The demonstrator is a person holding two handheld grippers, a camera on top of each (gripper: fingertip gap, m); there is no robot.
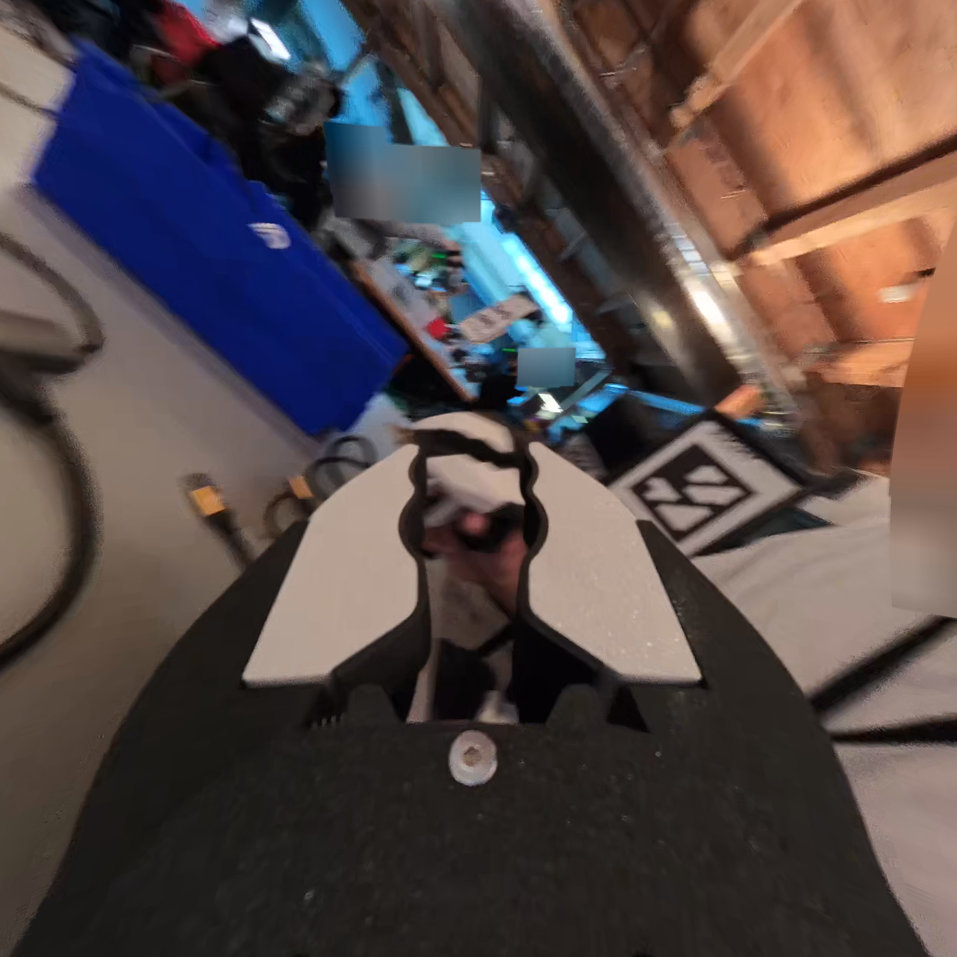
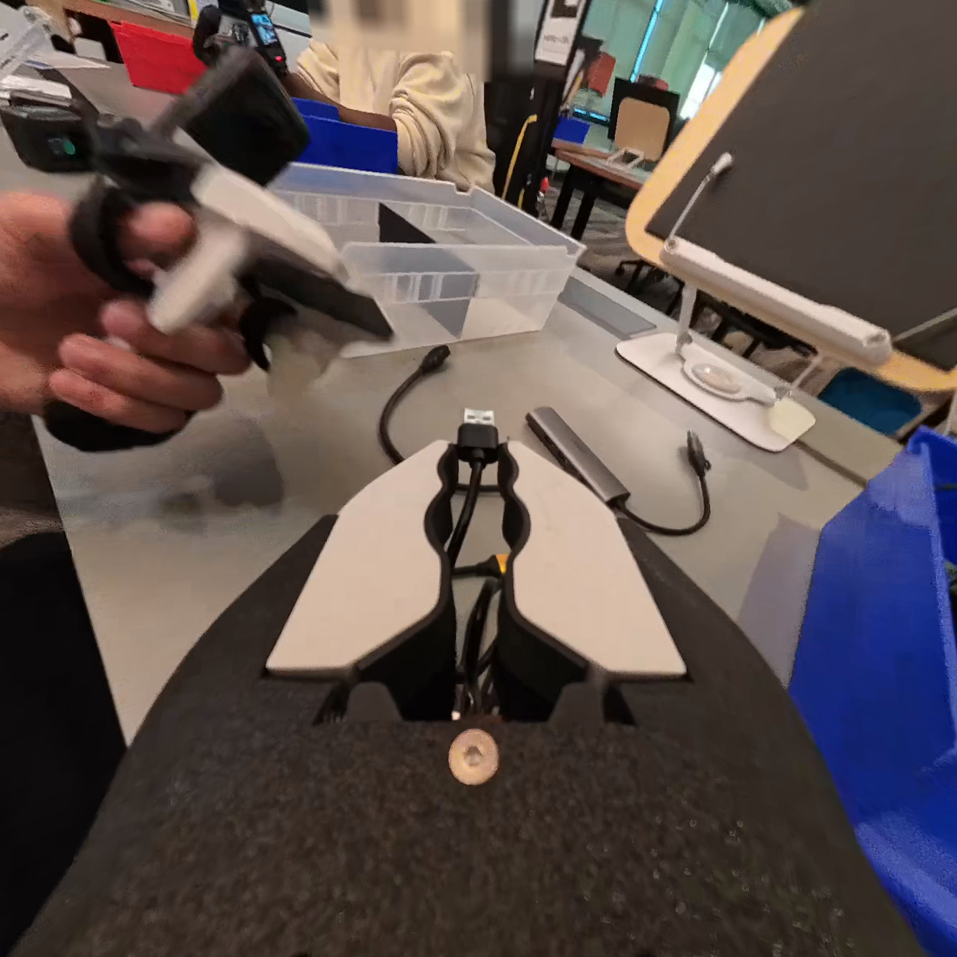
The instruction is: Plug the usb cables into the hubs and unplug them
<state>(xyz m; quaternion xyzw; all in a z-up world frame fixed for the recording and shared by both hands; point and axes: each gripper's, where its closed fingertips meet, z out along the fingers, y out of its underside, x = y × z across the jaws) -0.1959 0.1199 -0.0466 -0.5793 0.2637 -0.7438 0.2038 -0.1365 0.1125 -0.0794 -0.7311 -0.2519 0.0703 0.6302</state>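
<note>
Right wrist view: right gripper clamped on the USB plug, metal tip pointing ahead.
The grey hub lies on the worktop just right of the plug, long axis running away toward the far edge; right gripper is nearer; left gripper is lifted, blurred, jaws slightly apart, seemingly empty.

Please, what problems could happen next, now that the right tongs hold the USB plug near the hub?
1. The right tongs pinch the USB plug only at their tips, so it may twist when pushed in.
2. The grey hub lies loose on the table with nothing holding it; it may slide away.
3. The left tongs are raised and blurred, too far to steady it.
</note>
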